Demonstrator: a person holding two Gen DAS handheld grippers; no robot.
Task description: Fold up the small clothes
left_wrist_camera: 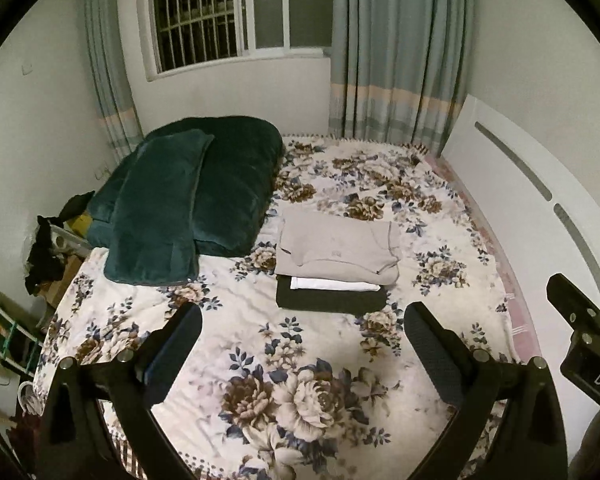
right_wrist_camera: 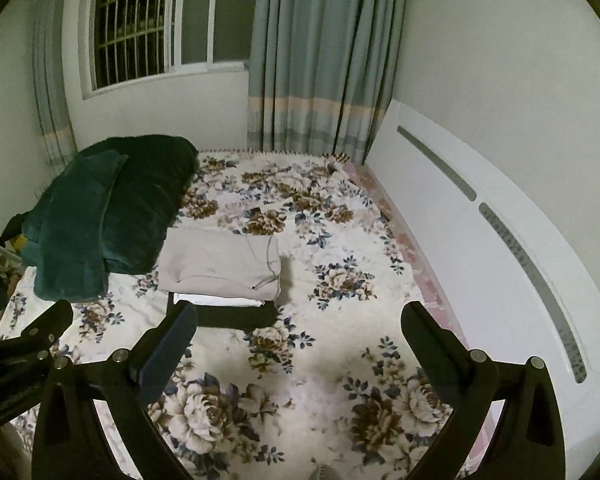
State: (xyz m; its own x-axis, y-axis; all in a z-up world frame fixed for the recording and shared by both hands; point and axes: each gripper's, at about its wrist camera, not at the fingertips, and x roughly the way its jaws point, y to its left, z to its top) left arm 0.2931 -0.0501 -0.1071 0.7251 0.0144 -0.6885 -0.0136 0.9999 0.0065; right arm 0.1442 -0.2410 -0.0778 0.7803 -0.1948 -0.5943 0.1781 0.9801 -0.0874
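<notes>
A stack of folded clothes lies mid-bed on the floral bedspread (left_wrist_camera: 300,360): a beige garment (left_wrist_camera: 336,248) (right_wrist_camera: 220,264) on top, a white one (left_wrist_camera: 332,284) (right_wrist_camera: 216,300) under it, a black one (left_wrist_camera: 328,300) (right_wrist_camera: 236,316) at the bottom. My left gripper (left_wrist_camera: 302,320) hangs open above the bedspread, short of the stack, nothing between its fingers. My right gripper (right_wrist_camera: 300,320) is open too, to the right of the stack, and empty. The right gripper's body shows at the right edge of the left wrist view, and the left gripper's body at the left edge of the right wrist view.
A dark green quilt with a pillow (left_wrist_camera: 188,200) (right_wrist_camera: 108,208) is piled at the bed's far left. A white headboard (left_wrist_camera: 540,208) (right_wrist_camera: 480,232) runs along the right side. Curtains (left_wrist_camera: 396,60) and a barred window (left_wrist_camera: 196,12) stand behind. Clutter (left_wrist_camera: 40,256) sits off the bed's left edge.
</notes>
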